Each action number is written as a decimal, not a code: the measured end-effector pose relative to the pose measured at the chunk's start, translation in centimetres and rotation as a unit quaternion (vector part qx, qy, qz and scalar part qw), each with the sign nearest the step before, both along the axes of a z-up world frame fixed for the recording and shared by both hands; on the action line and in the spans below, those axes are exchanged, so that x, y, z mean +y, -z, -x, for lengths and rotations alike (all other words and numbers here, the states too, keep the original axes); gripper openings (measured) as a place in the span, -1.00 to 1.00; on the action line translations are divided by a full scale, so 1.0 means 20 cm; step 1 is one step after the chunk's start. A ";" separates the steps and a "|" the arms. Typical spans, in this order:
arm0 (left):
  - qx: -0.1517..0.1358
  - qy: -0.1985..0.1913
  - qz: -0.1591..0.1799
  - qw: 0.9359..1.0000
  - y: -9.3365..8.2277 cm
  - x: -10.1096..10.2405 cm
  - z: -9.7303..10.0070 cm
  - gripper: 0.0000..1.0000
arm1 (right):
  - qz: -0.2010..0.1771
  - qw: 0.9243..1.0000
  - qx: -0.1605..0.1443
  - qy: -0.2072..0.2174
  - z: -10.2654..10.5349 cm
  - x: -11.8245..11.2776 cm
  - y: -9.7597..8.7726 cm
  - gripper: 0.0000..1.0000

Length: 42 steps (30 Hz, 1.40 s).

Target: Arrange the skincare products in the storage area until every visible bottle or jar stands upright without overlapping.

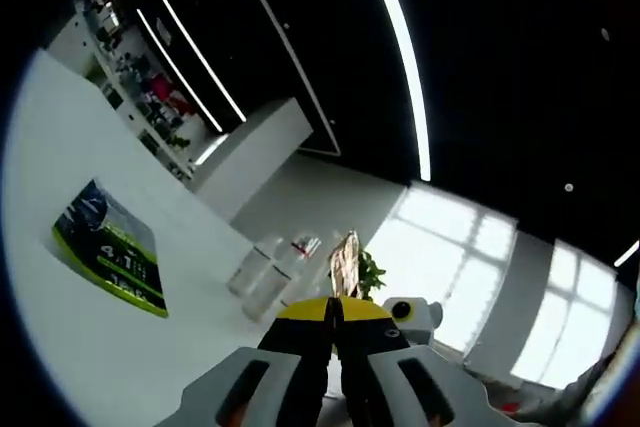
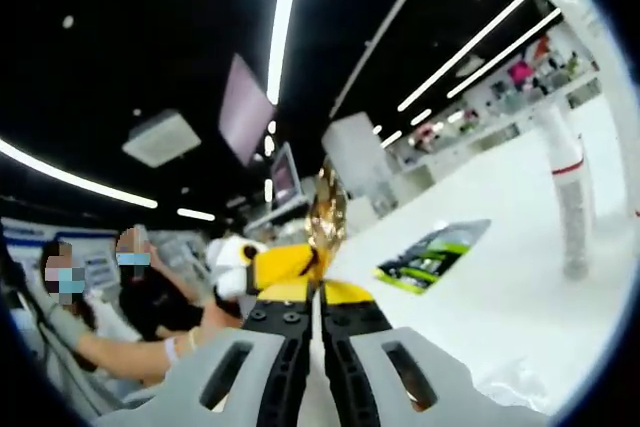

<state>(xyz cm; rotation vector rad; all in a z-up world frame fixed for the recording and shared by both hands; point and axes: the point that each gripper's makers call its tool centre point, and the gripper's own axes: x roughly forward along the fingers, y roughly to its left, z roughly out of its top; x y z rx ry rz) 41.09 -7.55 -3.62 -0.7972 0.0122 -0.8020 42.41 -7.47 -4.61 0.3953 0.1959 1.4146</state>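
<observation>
Near the lower centre of the left gripper view, two clear bottles point(image 1: 262, 272) stand on the white surface point(image 1: 90, 347). Both tools pinch one shiny golden packet point(image 1: 346, 263), the left tool point(image 1: 334, 305) and the right tool point(image 2: 318, 287) closed narrow on it, probably to pull it open. A green leaflet point(image 1: 110, 249) lies at left, well apart.
</observation>
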 end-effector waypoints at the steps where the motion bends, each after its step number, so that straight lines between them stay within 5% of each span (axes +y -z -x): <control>1: -0.001 -0.001 -0.001 1.000 0.00 0.00 0.00 -0.98 | -0.002 1.000 0.005 0.000 0.00 -0.01 0.00 -0.94; 9: 0.007 0.009 0.015 1.000 0.00 -0.01 0.02 -0.98 | -0.092 0.991 0.049 0.085 -0.18 -0.15 -0.13 -0.88; 16: 0.009 -0.006 0.000 1.000 0.01 0.07 -0.09 -0.96 | -0.122 0.988 0.088 0.033 -0.14 -0.14 -0.17 -1.00; 18: -0.017 -0.021 -0.011 1.000 -0.01 0.09 -0.13 -0.91 | -0.121 0.988 0.077 0.051 -0.16 -0.15 -0.17 -1.00; 22: -0.027 0.016 -0.050 0.998 0.02 0.01 -0.14 -0.67 | -0.166 0.980 0.101 0.048 -0.19 -0.18 -0.22 -1.00; 25: -0.032 0.028 -0.063 0.997 0.02 -0.02 -0.13 -0.70 | -0.199 0.971 0.128 0.033 -0.19 -0.21 -0.25 -1.00; 42: -0.023 0.034 -0.035 0.999 -0.01 0.00 -0.08 -0.98 | -0.160 0.980 0.120 0.014 -0.15 -0.14 -0.20 -1.00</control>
